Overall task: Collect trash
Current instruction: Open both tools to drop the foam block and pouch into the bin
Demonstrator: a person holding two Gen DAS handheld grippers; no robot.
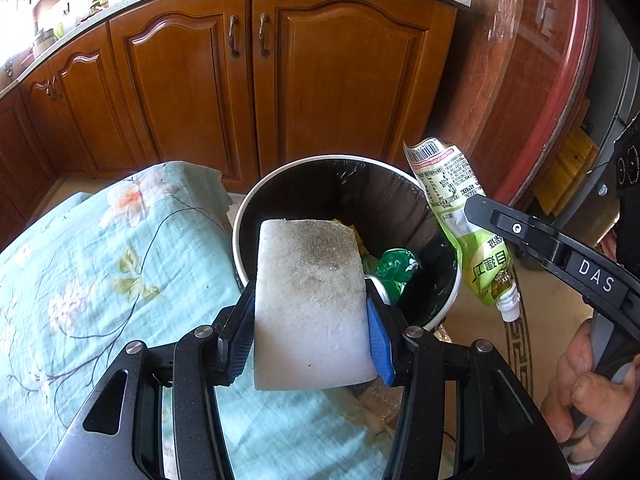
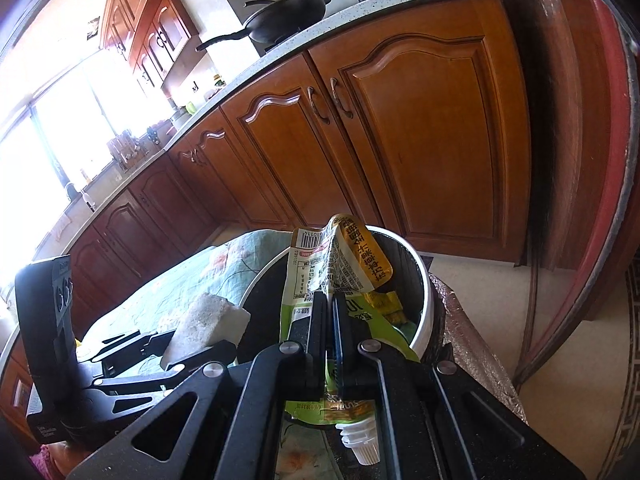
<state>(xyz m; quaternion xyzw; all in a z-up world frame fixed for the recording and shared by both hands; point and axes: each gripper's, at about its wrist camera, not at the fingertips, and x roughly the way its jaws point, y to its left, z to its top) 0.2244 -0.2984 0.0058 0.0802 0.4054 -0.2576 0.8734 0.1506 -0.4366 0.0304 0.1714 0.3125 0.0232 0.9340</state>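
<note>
My left gripper (image 1: 310,312) is shut on a dirty white sponge block (image 1: 310,300), held at the near rim of a round bin (image 1: 446,308) with a white rim and black liner. Inside the bin lie green wrapper trash (image 1: 394,270) and yellow scraps. My right gripper (image 2: 330,312) is shut on a crumpled green spout pouch (image 2: 320,272), white cap pointing down, beside the bin's right rim (image 2: 424,312). The left wrist view shows that pouch (image 1: 460,216) hanging from the right gripper's fingers (image 1: 520,228). The right wrist view shows the sponge (image 2: 208,324) at left.
A teal flowered cloth (image 1: 100,260) covers a surface left of the bin. Brown kitchen cabinets (image 1: 248,80) stand behind under a speckled counter with a black wok (image 2: 288,12). A round red-edged table (image 1: 560,80) rises at the right. A hand (image 1: 588,392) holds the right gripper.
</note>
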